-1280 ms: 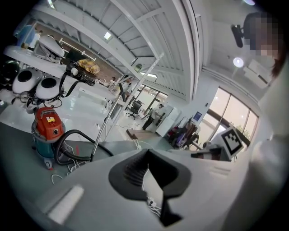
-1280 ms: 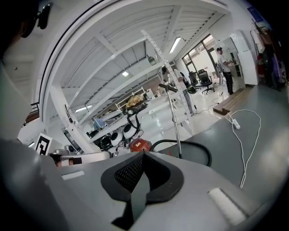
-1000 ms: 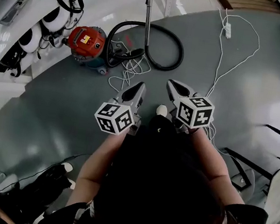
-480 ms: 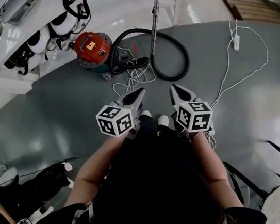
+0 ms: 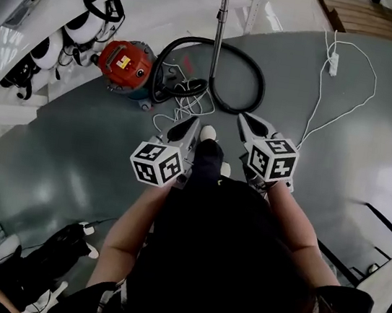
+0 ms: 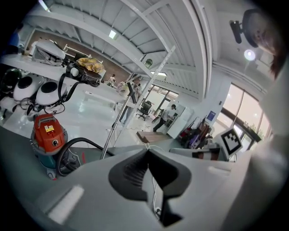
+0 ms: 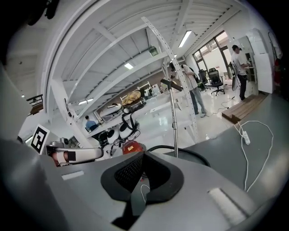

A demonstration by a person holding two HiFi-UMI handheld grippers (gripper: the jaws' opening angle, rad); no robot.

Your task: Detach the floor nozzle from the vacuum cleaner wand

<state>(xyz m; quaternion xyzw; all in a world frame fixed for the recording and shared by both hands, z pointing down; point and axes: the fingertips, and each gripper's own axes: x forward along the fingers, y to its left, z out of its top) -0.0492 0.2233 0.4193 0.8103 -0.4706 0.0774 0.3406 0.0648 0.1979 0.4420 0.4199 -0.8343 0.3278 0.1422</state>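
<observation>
Left tongs and right tongs clenched on nothing, side by side at frame centre, aimed toward upright vacuum wand at top centre, well apart from it. Probably approach posture. Floor nozzle unclear; possibly dark crosspiece atop wand.

Both arms reach forward, left claw and right claw closed, empty.
</observation>
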